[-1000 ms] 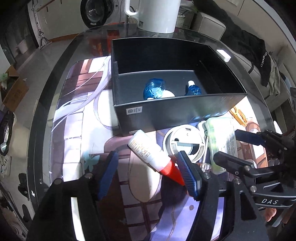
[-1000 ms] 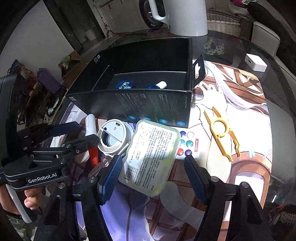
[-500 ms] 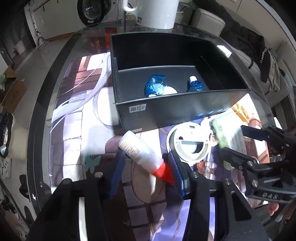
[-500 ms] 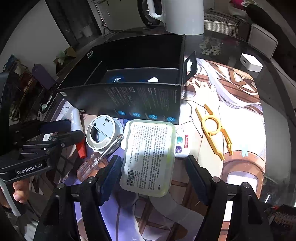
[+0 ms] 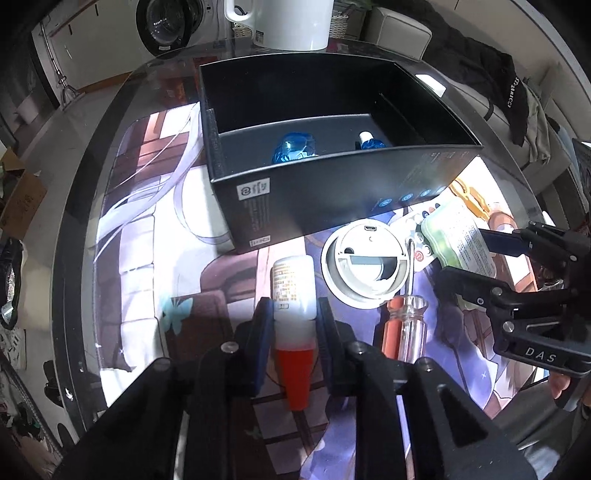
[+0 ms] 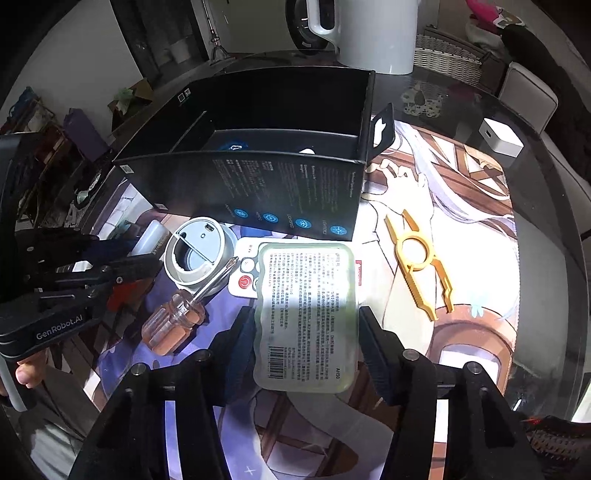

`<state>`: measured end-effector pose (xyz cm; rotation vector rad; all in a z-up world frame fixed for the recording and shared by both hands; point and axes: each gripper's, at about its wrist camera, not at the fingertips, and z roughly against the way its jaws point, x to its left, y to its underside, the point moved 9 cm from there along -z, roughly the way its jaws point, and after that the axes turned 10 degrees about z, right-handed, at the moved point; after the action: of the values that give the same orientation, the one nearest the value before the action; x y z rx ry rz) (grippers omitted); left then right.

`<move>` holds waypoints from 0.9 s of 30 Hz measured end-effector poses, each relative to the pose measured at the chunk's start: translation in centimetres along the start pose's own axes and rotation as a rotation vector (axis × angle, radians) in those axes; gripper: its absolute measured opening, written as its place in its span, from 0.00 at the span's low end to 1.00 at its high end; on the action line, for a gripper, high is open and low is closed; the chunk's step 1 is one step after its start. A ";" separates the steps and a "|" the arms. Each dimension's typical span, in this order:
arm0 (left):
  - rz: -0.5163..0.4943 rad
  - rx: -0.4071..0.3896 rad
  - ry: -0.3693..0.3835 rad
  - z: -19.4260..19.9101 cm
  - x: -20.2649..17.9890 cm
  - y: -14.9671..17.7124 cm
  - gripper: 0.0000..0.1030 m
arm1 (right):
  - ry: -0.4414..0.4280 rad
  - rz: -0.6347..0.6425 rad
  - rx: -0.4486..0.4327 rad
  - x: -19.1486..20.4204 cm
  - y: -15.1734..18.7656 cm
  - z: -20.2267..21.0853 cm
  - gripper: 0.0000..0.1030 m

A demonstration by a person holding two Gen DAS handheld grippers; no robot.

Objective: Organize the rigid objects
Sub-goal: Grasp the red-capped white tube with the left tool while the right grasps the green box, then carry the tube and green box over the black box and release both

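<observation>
My left gripper (image 5: pixel 294 310) is shut on a white bottle (image 5: pixel 293 284) with a red cone cap that lies on the printed mat. Its pads press on both sides of the bottle. The jaws of my right gripper (image 6: pixel 306 317) are closing on a pale green labelled case (image 6: pixel 306 317), and the pads touch its two long sides. That case (image 5: pixel 458 240) also shows at the right of the left wrist view. Just behind stands an open black box (image 5: pixel 332 206) with blue items (image 5: pixel 293 147) inside.
A round white device (image 5: pixel 365 266), a clear-handled screwdriver (image 5: pixel 404 325) and a white remote (image 6: pixel 243 273) lie between the two grippers. A yellow plastic tool (image 6: pixel 417 258) lies on the mat to the right. A white jug (image 5: pixel 291 22) and a small white cube (image 6: pixel 500 138) stand farther back.
The left jaws have closed on the white bottle, which turned to point straight along them. The right jaws have narrowed onto the green case, which also turned straight.
</observation>
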<state>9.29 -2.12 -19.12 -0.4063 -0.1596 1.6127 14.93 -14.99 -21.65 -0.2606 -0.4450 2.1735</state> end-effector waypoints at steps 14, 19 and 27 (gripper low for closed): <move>-0.039 -0.208 0.000 4.6 -1.1 -1.9 0.18 | -0.004 -0.016 -0.182 -0.3 -1.5 4.9 0.54; -0.101 -0.425 -0.004 9.3 -2.6 -3.2 0.19 | 0.022 0.000 -0.350 0.2 -3.3 8.9 0.54; -0.133 -0.810 0.030 18.0 -3.2 -3.6 0.19 | 0.127 0.100 -0.724 2.9 -5.1 17.5 0.54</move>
<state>6.39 -2.41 -0.71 -1.0129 -0.8116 1.3551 10.97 -13.68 -3.62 -0.8219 -1.1554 1.9950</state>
